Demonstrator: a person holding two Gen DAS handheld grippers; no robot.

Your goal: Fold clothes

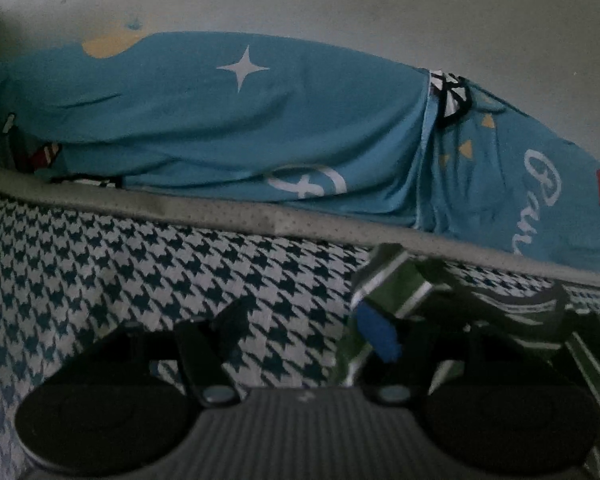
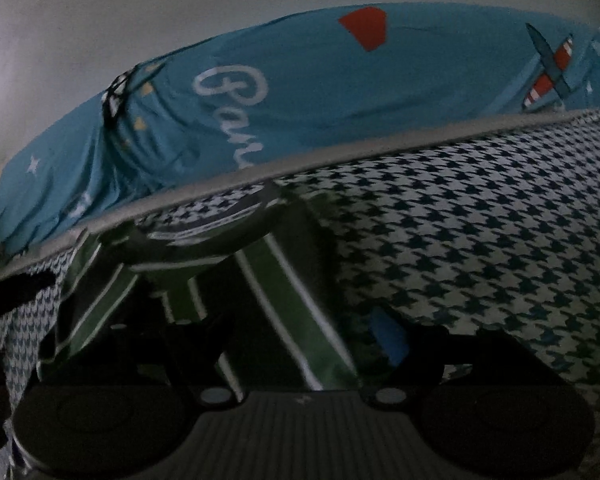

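Left wrist view puts the green striped garment (image 1: 403, 280) off to the right of the left gripper (image 1: 300, 332), whose jaws stand apart on nothing. It runs lengthwise between the right gripper (image 2: 300, 340) jaws, parted, apparently unpinched, so nearer.

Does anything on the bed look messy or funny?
Yes. The green striped garment lies crumpled and twisted on the houndstooth cover, not yet flat or folded. Behind it, the blue printed sheet is rumpled, with a black-and-white bit of cloth poking out of a fold.
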